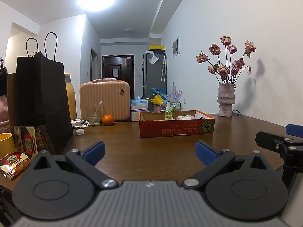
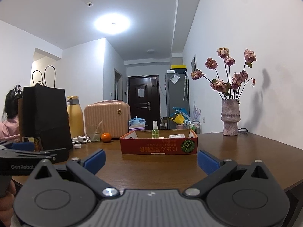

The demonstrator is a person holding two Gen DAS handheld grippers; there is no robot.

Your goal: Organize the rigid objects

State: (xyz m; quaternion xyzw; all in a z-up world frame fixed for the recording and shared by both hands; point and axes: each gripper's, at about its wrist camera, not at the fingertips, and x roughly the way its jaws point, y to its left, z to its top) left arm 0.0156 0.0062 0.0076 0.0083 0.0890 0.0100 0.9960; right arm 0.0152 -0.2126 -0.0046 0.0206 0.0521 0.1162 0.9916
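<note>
While nothing is yet held, the left gripper (image 1: pixel 149 151) and right gripper (image 2: pixel 151 160) are both seen spread wide and empty, hovering low over the near edge of a brown table (image 1: pixel 170 151); an approach seems to be prepared. A shallow red cardboard box (image 1: pixel 177 129) is placed mid-table, well apart from both; a green spray bottle (image 1: pixel 168 111) and a white item (image 1: pixel 184 117) are stood inside it, apparently already sorted. Left of it, an orange (image 1: pixel 108 120), a white cap (image 1: pixel 79 132) and a glass (image 1: pixel 94 116) are left loose, likely awaiting collection.
</note>
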